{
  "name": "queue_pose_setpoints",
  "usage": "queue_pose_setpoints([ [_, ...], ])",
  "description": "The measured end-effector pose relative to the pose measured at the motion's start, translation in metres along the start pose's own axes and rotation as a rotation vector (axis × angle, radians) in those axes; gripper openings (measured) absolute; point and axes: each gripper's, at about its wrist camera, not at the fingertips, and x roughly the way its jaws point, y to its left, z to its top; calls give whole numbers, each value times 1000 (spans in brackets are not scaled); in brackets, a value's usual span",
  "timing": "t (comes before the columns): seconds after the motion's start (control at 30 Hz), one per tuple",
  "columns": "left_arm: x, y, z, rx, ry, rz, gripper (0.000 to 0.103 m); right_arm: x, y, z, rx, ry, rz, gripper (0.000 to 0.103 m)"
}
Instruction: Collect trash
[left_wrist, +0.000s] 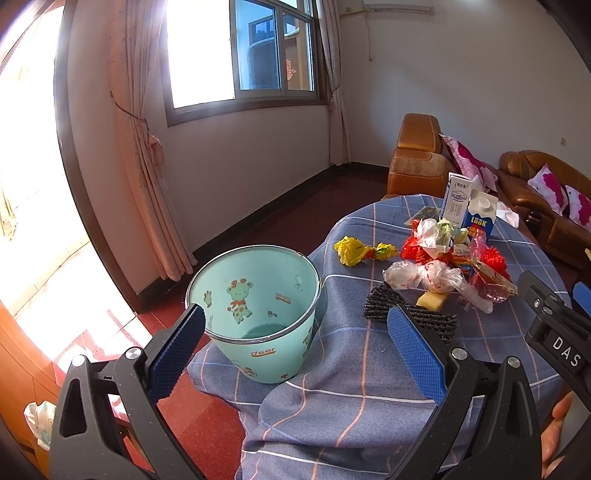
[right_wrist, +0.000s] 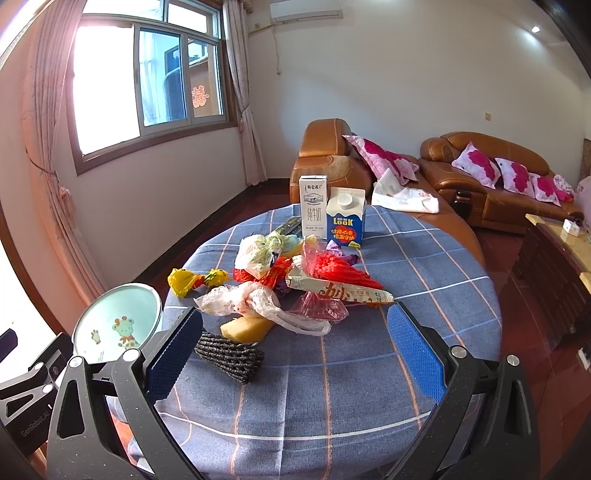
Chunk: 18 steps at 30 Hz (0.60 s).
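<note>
A mint bin (left_wrist: 255, 314) (right_wrist: 114, 325) with a giraffe print stands at the table's left edge, empty inside. Trash lies heaped mid-table: a yellow bag (left_wrist: 351, 249) (right_wrist: 183, 281), clear plastic bags (left_wrist: 424, 277) (right_wrist: 255, 301), red netting (right_wrist: 340, 269), a snack wrapper (right_wrist: 340, 291), a yellow sponge (right_wrist: 247, 326) and a black mesh pad (left_wrist: 410, 314) (right_wrist: 229, 354). Two milk cartons (right_wrist: 332, 212) (left_wrist: 469, 206) stand behind. My left gripper (left_wrist: 295, 325) is open, straddling the bin's rim and the pad. My right gripper (right_wrist: 295, 325) is open above the cloth before the heap.
The round table has a blue plaid cloth (right_wrist: 424, 266) hanging over its edge. Brown sofas (right_wrist: 480, 177) with pink pillows stand behind, a wooden side table (right_wrist: 554, 251) to the right. Red floor (left_wrist: 207, 413) lies to the left of the table. A hand (left_wrist: 557, 428) holds the right gripper's handle.
</note>
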Motion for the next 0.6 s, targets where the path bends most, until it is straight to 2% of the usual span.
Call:
queue_pose_setpoints([
  [0.6, -1, 2, 0, -3, 3, 0, 97, -1, 1, 0, 1, 1, 1, 98],
])
